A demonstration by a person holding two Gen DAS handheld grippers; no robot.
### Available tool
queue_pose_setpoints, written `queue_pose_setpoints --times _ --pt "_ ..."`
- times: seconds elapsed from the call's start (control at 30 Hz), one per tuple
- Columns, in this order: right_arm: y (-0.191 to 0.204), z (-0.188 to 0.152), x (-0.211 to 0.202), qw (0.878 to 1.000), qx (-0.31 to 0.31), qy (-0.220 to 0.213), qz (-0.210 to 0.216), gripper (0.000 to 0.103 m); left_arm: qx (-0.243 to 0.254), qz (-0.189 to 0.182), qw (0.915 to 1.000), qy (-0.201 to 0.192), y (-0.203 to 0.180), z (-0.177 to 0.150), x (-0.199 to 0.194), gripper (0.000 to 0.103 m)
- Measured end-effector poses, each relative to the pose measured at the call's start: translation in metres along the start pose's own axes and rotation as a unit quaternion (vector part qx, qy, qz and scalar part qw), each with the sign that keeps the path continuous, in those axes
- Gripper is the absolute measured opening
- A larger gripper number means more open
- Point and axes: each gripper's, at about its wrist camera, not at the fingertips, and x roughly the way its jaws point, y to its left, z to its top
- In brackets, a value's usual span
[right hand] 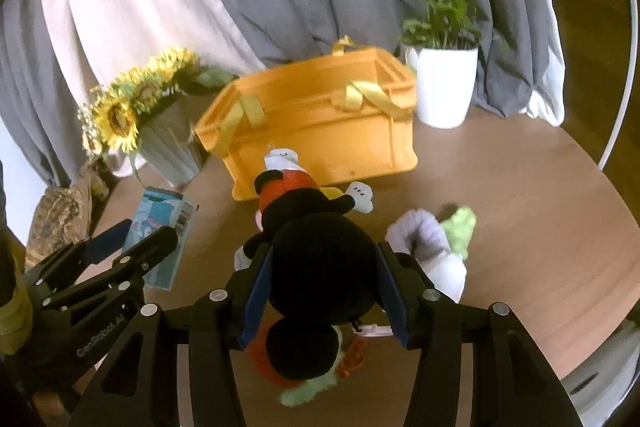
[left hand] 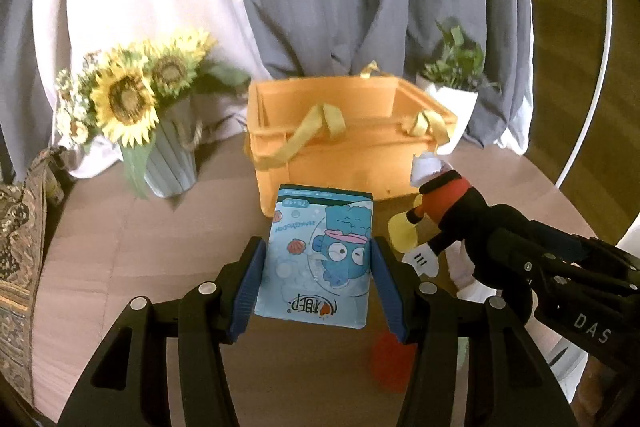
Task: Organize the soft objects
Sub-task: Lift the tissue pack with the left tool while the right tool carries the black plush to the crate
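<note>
Between the blue pads of the left gripper sits a light blue tissue pack with a cartoon fish on it; the jaws pinch its two long sides and carry it above the round wooden table, clear of the surface. Just beside it, the right gripper is clamped on the black head of a mouse plush toy, whose red body, yellow shoes and white glove hang forward in the air. Both tools point downward toward the orange basket, which stands behind them in the middle of the table with its yellow ribbon handles lying over the rim. What can be seen of the inside of the basket looks empty, so I judge that nothing is stored there yet and the task is at an early stage. Two soft things are already picked up and must be brought over the rim and released. On the table near the right gripper a pale purple and white soft item and a green one are left, and under the plush some red and green pieces show, too unclear to name. A sunflower vase and a white plant pot stand at the sides of the basket.
</note>
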Motion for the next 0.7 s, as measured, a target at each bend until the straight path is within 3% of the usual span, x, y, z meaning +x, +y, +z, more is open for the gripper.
queue_pose_setpoints --times 0.7 --pt "0.006 0.07 -0.018 0.993 -0.022 -0.111 0.026 0.052 0.002 0.022 0.9947 -0.1 -0.001 0.074 -0.017 0.053"
